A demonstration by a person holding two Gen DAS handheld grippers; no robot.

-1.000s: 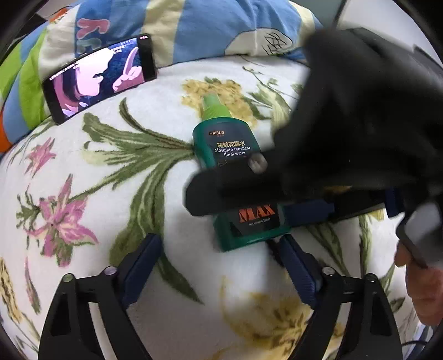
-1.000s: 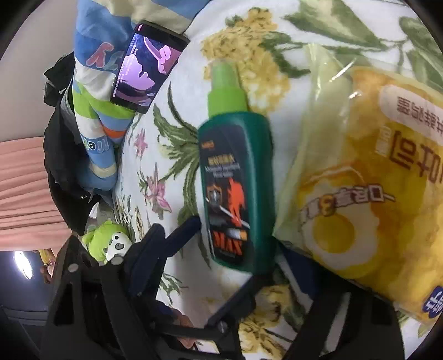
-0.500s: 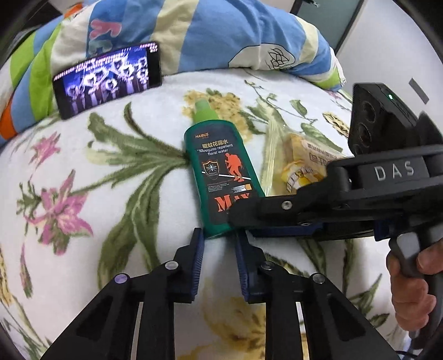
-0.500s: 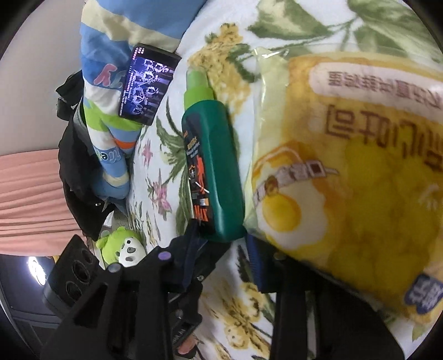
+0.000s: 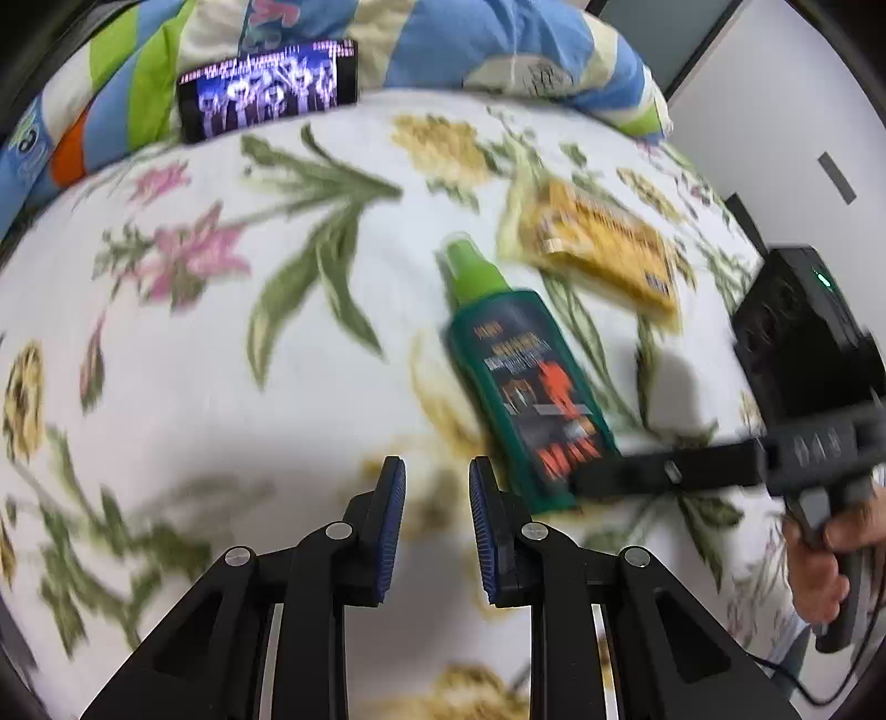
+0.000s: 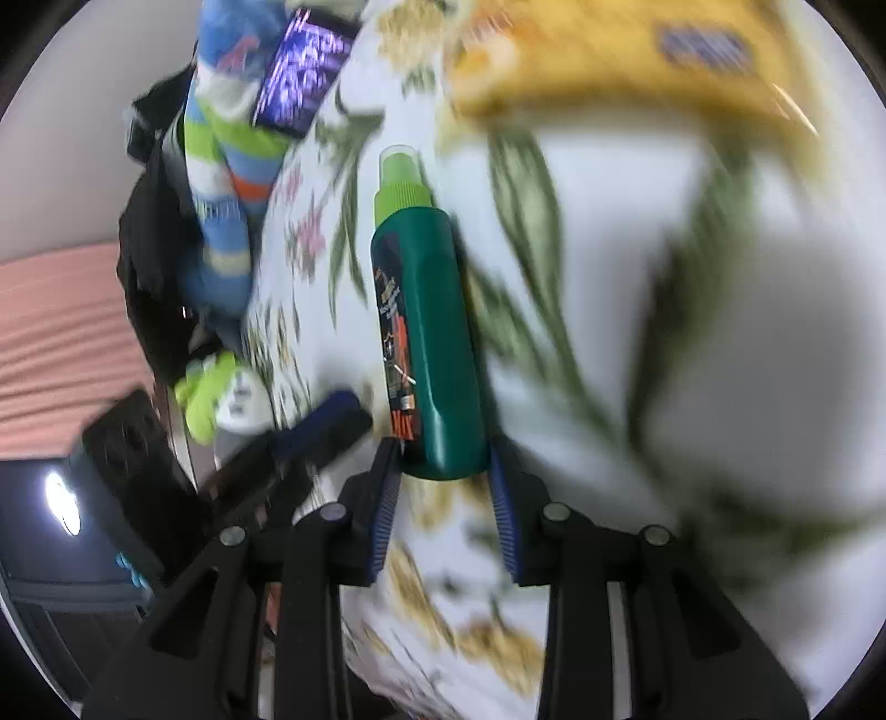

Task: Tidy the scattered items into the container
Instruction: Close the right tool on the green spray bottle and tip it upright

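lying flat on the white fleece blanket printed with green leaves and pink and yellow flowers point(image 5: 221, 387), the dark green plastic spray bottle with a light green cap point(image 6: 426, 332) has its base clamped between the blue ribbed pads of the right gripper point(image 6: 446, 471), which is closed on it. its long axis runs straight away from that gripper, cap end pointing toward the blanket's far edge, where a phone with a lit screen point(image 5: 268, 91) leans against a blue, green, cream and orange striped pillow point(image 5: 498, 39). in the left wrist view the same bottle point(image 5: 520, 376) sits toward the right side of the blanket, slanted, base nearest the camera and cap aimed up and slightly left. its black front label carries an orange figure and large orange letters at the base that look like "max"; the smaller white lines above are too blurred to read. a yellow plastic snack packet point(image 5: 603, 249) lies just beyond the bottle toward the blanket's far right edge, apart from it; its print cannot be read. the left gripper point(image 5: 434, 493) hovers over bare blanket just left of the bottle's base, its pads drawn close to a narrow gap with nothing between them. a hand point(image 5: 825, 565) grips the right tool's handle at the right edge.
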